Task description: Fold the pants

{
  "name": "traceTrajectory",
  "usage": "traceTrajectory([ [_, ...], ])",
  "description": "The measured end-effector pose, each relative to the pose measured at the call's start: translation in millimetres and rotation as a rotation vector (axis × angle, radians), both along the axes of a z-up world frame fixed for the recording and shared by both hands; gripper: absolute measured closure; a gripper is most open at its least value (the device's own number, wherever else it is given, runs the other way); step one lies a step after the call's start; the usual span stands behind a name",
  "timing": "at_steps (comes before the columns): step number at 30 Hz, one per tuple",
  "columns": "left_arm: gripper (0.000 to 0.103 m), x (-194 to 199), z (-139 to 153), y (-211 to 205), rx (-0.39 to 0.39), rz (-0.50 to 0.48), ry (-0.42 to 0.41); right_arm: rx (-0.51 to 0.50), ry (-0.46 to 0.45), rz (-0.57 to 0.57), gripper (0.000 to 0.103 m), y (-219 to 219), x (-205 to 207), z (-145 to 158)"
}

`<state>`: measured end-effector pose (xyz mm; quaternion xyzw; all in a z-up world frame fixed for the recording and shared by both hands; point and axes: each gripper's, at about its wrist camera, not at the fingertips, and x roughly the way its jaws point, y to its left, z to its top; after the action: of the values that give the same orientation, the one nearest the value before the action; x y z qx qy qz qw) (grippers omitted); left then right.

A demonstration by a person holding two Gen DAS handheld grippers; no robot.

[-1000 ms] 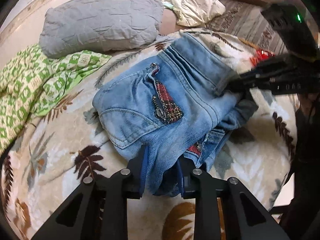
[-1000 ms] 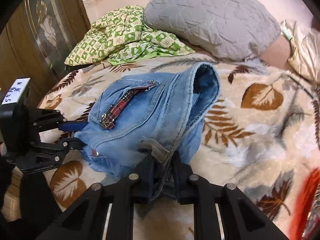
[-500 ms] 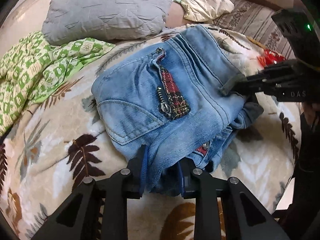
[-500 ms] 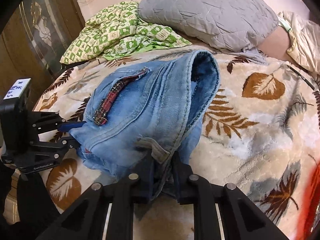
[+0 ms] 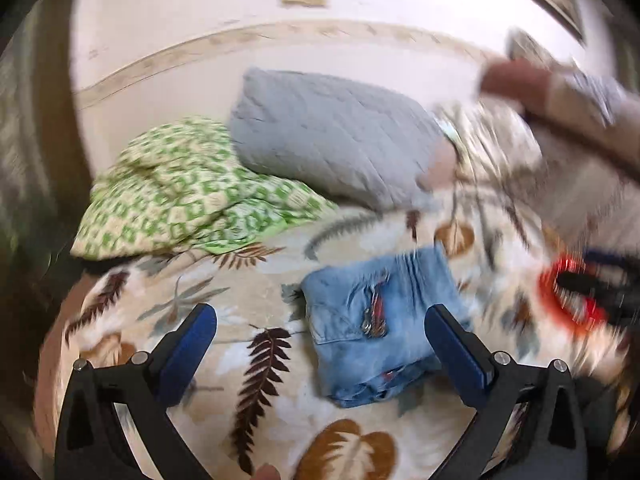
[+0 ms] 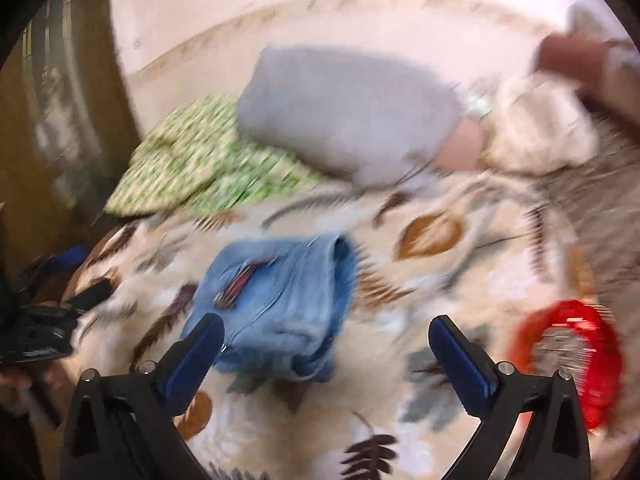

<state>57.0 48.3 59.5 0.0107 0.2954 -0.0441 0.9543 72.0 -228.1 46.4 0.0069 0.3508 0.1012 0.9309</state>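
The light blue jeans [image 5: 376, 320] lie folded into a compact bundle on the leaf-patterned blanket [image 5: 240, 312], a zip pocket with red trim on top. They also show in the right wrist view [image 6: 280, 304]. My left gripper [image 5: 320, 332] is open and empty, raised above and in front of the bundle. My right gripper [image 6: 326, 338] is open and empty too, held back above the bundle's near edge. Both views are blurred by motion. Each gripper shows at the edge of the other's view: the right one [image 5: 600, 284] and the left one [image 6: 52, 300].
A grey quilted pillow [image 5: 332, 136] and a green-and-white patterned cloth [image 5: 188, 196] lie at the back of the bed. A red object [image 6: 568, 356] lies on the blanket to the right. A cream cloth [image 6: 540, 128] lies at the back right. A wooden door [image 6: 60, 120] stands at left.
Both grippers have let go of the jeans, opened wide and pulled up and back. The jeans now rest folded on the blanket, farther from both cameras.
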Motion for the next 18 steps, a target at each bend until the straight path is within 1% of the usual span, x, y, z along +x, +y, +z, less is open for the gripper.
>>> traceTrajectory([
  [2, 0.0, -9.8, -3.3, 0.8, -0.051, 0.044, 0.007, -0.058, -0.032, -0.07, 0.0, 2.3, -20.0, 7.6],
  [3, 0.0, -14.3, -10.8, -1.5, -0.051, 0.06, 0.022, -0.081, -0.037, -0.108, 0.0, 2.9, -26.5, 5.9],
  [5, 0.0, -14.7, -26.9, -5.7, -0.045, 0.075, 0.054, -0.093, -0.043, -0.169, 0.0, 2.1, -38.4, -5.5],
  [6, 0.0, -14.8, -38.8, -8.3, -0.037, 0.09, 0.086, -0.104, -0.024, -0.2, 0.0, 1.4, -41.8, -14.6],
  [7, 0.0, -16.1, -45.7, -11.8, -0.024, 0.095, 0.101, -0.105, 0.003, -0.212, 0.0, 1.0, -44.3, -21.8],
  [8, 0.0, -18.4, -51.0, -15.8, -0.002, 0.097, 0.113, -0.088, 0.023, -0.204, 0.0, 0.9, -48.0, -28.8],
  [10, 0.0, -25.3, -56.1, -23.3, 0.035, 0.097, 0.123, -0.102, 0.05, -0.2, 0.0, 2.4, -53.1, -37.6],
  [12, 0.0, -30.9, -57.6, -26.0, 0.039, 0.096, 0.126, -0.117, 0.048, -0.198, 0.0, 3.0, -57.2, -39.4],
  [15, 0.0, -34.8, -55.8, -27.1, 0.039, 0.088, 0.126, -0.085, 0.059, -0.188, 0.0, 0.1, -60.1, -37.4],
  [18, 0.0, -35.2, -54.7, -27.1, 0.042, 0.088, 0.126, -0.088, 0.047, -0.185, 0.0, 0.3, -59.8, -34.5],
])
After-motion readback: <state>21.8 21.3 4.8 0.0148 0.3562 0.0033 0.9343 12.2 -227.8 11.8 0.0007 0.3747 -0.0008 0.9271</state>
